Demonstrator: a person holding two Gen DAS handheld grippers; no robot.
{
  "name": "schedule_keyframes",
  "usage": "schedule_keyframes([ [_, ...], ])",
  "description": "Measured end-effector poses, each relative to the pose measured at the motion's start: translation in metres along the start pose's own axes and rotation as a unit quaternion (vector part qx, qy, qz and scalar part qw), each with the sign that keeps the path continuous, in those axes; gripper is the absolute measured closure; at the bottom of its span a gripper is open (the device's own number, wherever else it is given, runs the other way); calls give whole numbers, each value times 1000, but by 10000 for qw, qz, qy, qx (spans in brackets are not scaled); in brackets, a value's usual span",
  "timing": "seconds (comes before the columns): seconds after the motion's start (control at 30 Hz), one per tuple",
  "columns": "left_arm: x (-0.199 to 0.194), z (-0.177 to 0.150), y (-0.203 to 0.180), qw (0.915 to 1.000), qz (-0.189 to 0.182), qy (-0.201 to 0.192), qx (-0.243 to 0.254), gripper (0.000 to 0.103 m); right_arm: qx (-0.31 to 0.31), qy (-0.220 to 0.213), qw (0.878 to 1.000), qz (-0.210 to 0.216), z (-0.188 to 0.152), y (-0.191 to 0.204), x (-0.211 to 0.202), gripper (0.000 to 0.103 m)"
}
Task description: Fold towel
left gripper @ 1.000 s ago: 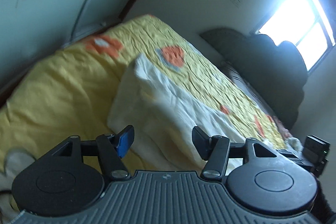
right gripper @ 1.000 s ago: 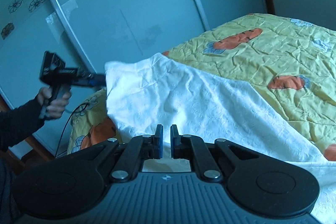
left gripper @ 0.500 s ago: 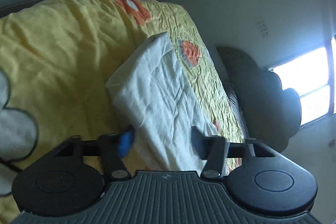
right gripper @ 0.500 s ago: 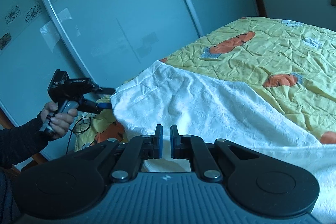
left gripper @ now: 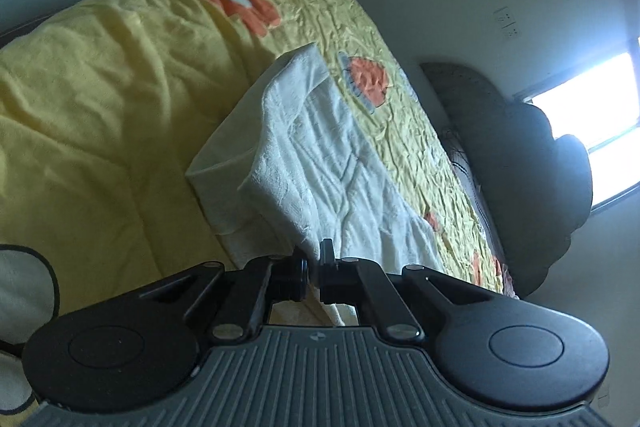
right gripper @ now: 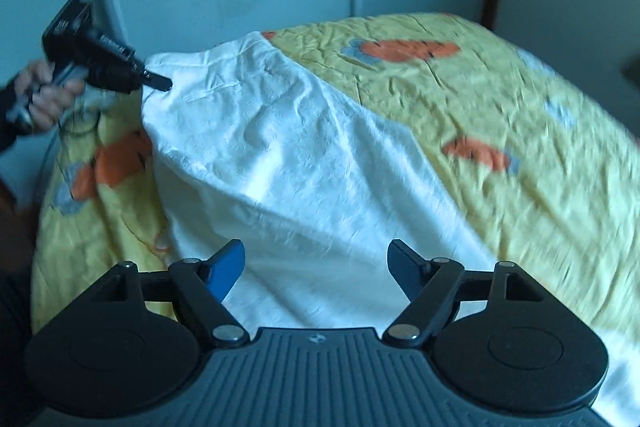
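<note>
My left gripper (left gripper: pixel 314 265) is pinching the white towel (left gripper: pixel 320 155) at lower centre; my right gripper (right gripper: pixel 316 267) is opening above it, gripping nothing.

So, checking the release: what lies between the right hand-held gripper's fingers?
In the right wrist view, only white towel lies under the opening right hand-held gripper, unpinched.
</note>
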State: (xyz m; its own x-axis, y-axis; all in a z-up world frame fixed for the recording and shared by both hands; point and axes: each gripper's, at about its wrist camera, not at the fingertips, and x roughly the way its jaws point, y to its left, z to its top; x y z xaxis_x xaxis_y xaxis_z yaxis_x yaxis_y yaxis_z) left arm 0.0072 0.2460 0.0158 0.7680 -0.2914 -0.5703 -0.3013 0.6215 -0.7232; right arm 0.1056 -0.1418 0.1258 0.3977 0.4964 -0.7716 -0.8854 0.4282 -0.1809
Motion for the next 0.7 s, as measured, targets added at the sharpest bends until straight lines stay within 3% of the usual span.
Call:
schedule_keyframes([
  [0.03,0,0,1,10000,0,8,-23,100,-294,14,9995,105,3,0,2,25],
  [0.1,1,1,3,10000,-29,26,-70,100,-719,459,9962,179,7,-2,17,26],
  [0.17,1,2,4,9999,-39,50,-89,100,-828,1097,9899,337,9,-7,37,26],
  [0.23,1,3,3,10000,-38,64,-47,100,-928,1388,9854,347,9,-10,50,27],
  [0.27,2,3,3,10000,-37,61,-47,100,-908,1476,9844,315,9,-12,54,33],
  [0.33,2,3,4,9999,-29,70,-79,99,-802,1648,9825,332,8,-15,57,95],
  [0.47,2,4,4,9999,-31,98,-97,99,-976,1487,9839,184,5,0,34,95],
  [0.6,0,3,6,9999,-58,68,-89,97,-807,802,9933,221,-9,28,-12,95],
  [0.7,7,-2,12,9998,116,127,-123,87,-770,1083,9910,-147,-46,45,9,95],
])
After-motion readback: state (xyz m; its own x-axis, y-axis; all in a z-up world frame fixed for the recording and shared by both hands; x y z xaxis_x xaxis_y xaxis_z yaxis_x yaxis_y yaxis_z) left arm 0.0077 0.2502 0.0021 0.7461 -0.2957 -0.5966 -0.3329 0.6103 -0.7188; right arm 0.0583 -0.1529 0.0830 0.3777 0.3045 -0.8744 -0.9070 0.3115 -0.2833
